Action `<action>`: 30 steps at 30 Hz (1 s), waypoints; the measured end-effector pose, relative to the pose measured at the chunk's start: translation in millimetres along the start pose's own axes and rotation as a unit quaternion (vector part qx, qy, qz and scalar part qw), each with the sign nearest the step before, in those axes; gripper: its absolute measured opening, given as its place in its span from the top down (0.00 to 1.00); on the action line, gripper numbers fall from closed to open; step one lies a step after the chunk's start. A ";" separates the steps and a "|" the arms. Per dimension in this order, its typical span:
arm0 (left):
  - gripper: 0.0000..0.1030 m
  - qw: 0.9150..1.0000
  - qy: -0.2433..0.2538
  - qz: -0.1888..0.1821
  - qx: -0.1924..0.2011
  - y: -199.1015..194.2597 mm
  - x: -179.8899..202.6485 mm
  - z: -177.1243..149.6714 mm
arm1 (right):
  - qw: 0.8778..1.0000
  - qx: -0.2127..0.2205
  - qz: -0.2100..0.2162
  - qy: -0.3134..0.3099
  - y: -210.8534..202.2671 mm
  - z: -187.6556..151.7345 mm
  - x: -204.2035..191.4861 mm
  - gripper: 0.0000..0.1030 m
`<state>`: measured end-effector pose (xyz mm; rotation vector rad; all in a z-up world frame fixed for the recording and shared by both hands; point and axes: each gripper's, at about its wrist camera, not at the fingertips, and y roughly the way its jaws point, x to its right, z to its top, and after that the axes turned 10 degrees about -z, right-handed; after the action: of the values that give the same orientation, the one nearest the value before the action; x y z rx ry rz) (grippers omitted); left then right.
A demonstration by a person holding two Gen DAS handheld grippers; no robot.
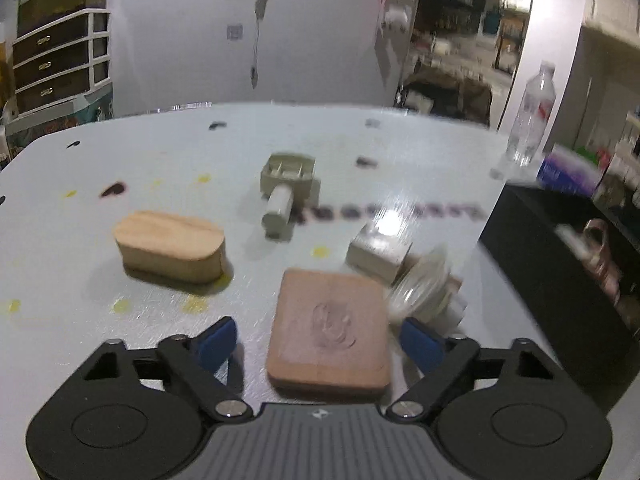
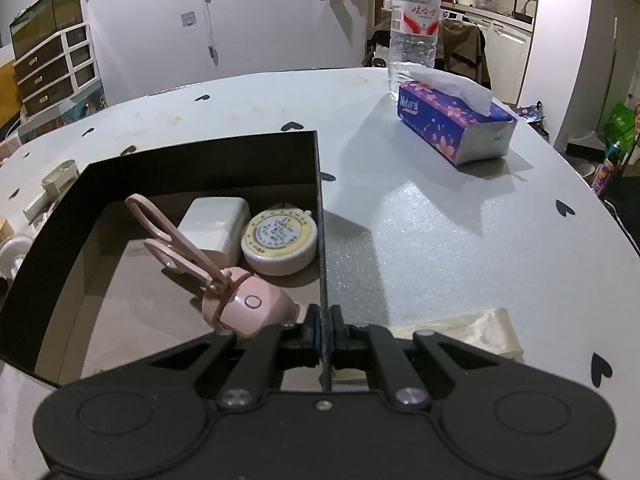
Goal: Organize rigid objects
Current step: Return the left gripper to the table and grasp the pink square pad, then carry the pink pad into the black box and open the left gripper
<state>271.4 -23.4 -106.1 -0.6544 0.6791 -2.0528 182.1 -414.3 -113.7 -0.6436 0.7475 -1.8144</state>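
In the left wrist view my left gripper (image 1: 320,342) is open and low over the table, its blue pads (image 1: 218,344) on either side of a pinkish square wooden block (image 1: 328,332) without pressing it. Beyond lie an oval wooden block (image 1: 170,250), a beige plastic part with a stub (image 1: 286,188), a small pale box (image 1: 378,252) and a blurred clear round piece (image 1: 420,288). My right gripper (image 2: 326,322) is shut on the right wall of a black open box (image 2: 200,168). Inside are a pink handled device (image 2: 244,304), a white charger (image 2: 214,228) and a round tape measure (image 2: 280,240).
A water bottle (image 2: 414,20) and a purple tissue pack (image 2: 456,124) stand at the table's far right. A clear plastic wrapper (image 2: 472,328) lies beside my right gripper. The black box's wall (image 1: 540,264) rises right of the wooden blocks. A drawer unit (image 1: 60,64) stands behind the table.
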 end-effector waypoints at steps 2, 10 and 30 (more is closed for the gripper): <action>0.17 1.000 0.010 0.011 0.000 1.0 0.5 -1.0 | 1.000 -0.001 0.000 0.000 -0.2 -0.2 0.5 0.95; 0.18 0.999 0.032 0.040 0.003 18.2 9.9 8.7 | 1.000 -0.001 0.002 0.004 0.2 -0.8 1.6 0.96; 0.38 0.995 -0.029 0.065 0.072 -35.7 18.0 36.5 | 1.000 0.002 0.006 0.011 0.0 -0.5 3.0 0.97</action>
<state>266.6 -29.3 -52.5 -0.5698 0.5216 -1.9355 180.7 -417.0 -113.7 -0.6151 0.7600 -1.8136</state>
